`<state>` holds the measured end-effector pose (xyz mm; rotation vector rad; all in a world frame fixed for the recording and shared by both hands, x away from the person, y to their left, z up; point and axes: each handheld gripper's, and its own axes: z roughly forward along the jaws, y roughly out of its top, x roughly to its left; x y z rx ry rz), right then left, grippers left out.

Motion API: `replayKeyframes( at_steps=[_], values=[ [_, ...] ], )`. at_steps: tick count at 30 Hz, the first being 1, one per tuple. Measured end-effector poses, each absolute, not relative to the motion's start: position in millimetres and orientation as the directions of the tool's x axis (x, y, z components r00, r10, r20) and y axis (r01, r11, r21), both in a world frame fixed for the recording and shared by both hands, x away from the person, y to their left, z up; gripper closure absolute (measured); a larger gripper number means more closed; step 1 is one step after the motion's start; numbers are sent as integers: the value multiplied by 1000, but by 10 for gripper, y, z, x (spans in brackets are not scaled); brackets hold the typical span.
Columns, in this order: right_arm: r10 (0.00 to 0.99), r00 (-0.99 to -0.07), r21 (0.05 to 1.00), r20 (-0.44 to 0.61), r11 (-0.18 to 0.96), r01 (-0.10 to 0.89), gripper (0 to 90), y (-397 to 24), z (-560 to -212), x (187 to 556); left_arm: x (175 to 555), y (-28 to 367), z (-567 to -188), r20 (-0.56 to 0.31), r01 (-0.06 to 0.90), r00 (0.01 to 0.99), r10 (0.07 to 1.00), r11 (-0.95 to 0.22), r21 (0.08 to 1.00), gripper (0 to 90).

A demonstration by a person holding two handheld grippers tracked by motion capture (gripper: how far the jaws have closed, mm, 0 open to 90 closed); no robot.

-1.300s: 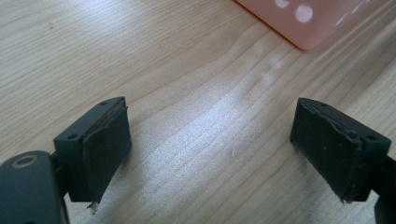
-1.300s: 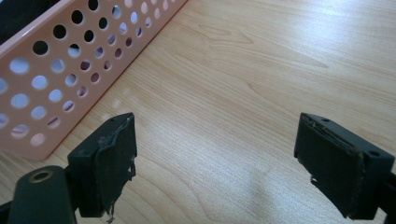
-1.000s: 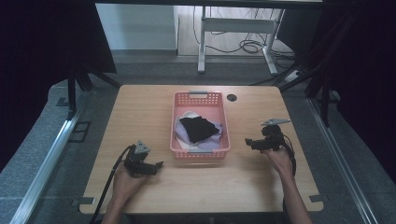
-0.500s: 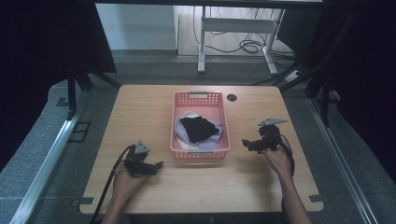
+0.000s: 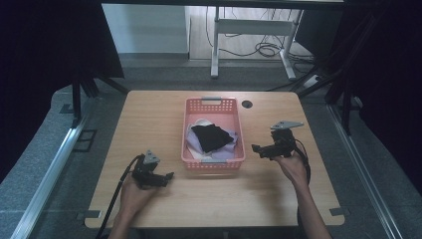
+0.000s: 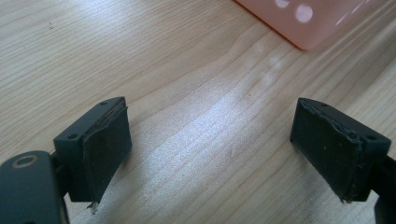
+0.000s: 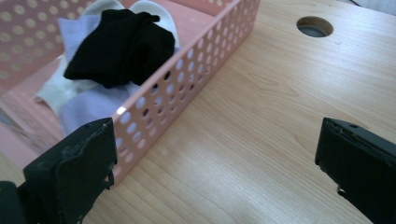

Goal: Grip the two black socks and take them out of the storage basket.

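Note:
A pink perforated basket (image 5: pixel 214 102) stands in the middle of the wooden table (image 5: pixel 149 114). Inside it a black garment (image 5: pixel 213 137) lies on top of lilac cloth (image 5: pixel 226 152) and white cloth (image 5: pixel 200 122). My left gripper (image 5: pixel 168 179) rests low near the basket's front left corner, open, with bare wood between its jaws (image 6: pixel 210 140). To the right of the basket my right gripper (image 5: pixel 259 151) is held open and points at it. Its view looks over the basket's side wall (image 7: pixel 187 79) at the black garment (image 7: pixel 123 46); nothing sits between its pads (image 7: pixel 217 158).
A round cable hole (image 5: pixel 247 104) sits in the table just behind the basket's right corner, and it appears in the right gripper view as the hole (image 7: pixel 314 26). Black curtains flank the table. A desk frame and cables stand on the floor beyond.
My right gripper has drifted left, closer to the basket's right side. The left gripper has stayed where it was.

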<state>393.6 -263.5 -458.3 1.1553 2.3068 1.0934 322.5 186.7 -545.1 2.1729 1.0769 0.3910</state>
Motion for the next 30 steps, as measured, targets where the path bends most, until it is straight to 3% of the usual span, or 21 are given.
replayKeyframes(
  at_steps=[24, 30],
  values=[
    [714, -694, 770, 96, 389, 506, 21, -2025, -4360, 4044, 3228, 1871, -5450, -23, 584, 618, 786, -440, 682, 120],
    [711, -699, 764, 74, 410, 498, 126, -1864, -4348, 4089, 3226, 1870, -5451, -24, 585, 617, 787, -438, 682, 120]
  ],
)
